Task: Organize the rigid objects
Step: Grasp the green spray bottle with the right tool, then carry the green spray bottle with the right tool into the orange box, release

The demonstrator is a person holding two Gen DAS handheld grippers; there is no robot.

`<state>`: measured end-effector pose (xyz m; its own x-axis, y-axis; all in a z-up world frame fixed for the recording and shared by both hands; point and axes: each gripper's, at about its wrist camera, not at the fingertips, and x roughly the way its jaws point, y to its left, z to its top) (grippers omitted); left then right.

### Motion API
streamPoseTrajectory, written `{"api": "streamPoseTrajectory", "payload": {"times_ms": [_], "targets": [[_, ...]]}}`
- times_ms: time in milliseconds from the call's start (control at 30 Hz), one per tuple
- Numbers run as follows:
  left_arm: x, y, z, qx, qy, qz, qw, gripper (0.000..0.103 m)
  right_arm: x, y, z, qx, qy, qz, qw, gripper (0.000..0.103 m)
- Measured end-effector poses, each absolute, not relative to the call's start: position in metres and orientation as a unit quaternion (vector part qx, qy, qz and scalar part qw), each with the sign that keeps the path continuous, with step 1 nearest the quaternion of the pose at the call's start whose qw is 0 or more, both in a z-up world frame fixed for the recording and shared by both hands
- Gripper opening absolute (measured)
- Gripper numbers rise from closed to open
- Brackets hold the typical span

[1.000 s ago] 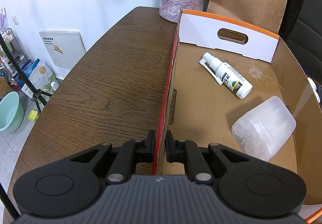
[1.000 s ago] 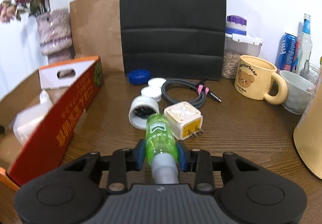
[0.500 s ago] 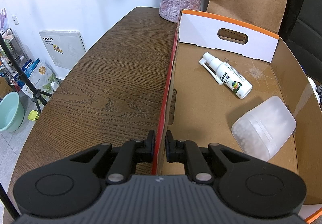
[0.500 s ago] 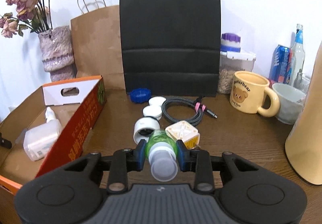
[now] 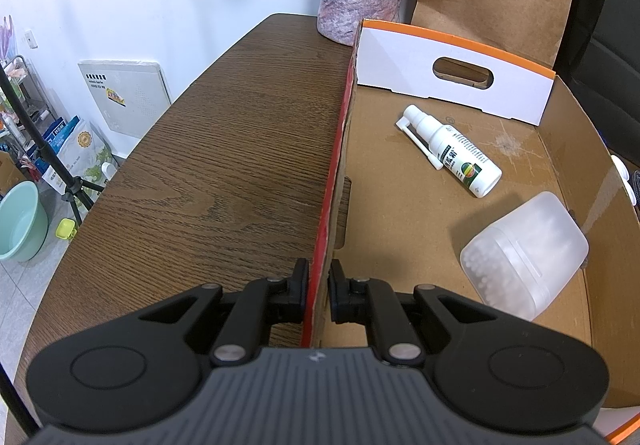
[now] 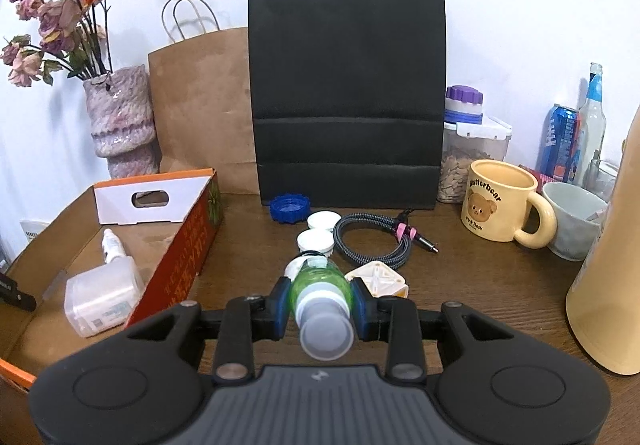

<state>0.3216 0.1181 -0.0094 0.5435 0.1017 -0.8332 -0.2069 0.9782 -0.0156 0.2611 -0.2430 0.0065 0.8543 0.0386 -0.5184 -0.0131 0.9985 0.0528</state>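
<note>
My right gripper (image 6: pixel 320 295) is shut on a small green bottle (image 6: pixel 320 285) with a grey cap, held above the wooden table with the cap toward the camera. Under and behind it lie a cream plug adapter (image 6: pixel 380 277), two white lids (image 6: pixel 316 241) and a coiled cable (image 6: pixel 374 237). My left gripper (image 5: pixel 319 281) is shut on the red side wall of the cardboard box (image 5: pixel 332 181). Inside the box lie a white spray bottle (image 5: pixel 452 149) and a clear tub of cotton swabs (image 5: pixel 524 257); the right wrist view shows the same box (image 6: pixel 188 237) at the left.
A black paper bag (image 6: pixel 346 93), a brown bag (image 6: pixel 200 105) and a vase of dried flowers (image 6: pixel 120 117) stand at the back. At the right are a bear mug (image 6: pixel 500 201), a seed jar, a can, a glass bottle, a white cup and a tall cream container (image 6: pixel 608 265). A blue cap (image 6: pixel 289 208) lies by the black bag.
My right gripper has risen with the green bottle, lifting it off the table and tilting its cap toward the camera. The left gripper and the box have not moved.
</note>
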Motion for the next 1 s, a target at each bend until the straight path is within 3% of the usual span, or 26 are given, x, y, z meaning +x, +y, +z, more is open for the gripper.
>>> {"api": "streamPoseTrajectory", "payload": {"times_ms": [1000], "targets": [[0.322,0.118,-0.009,-0.056,0.469,0.088,0.877,0.011,0.290,-0.135,0.052,-0.004,0.239,0.093,0.967,0.030]]}}
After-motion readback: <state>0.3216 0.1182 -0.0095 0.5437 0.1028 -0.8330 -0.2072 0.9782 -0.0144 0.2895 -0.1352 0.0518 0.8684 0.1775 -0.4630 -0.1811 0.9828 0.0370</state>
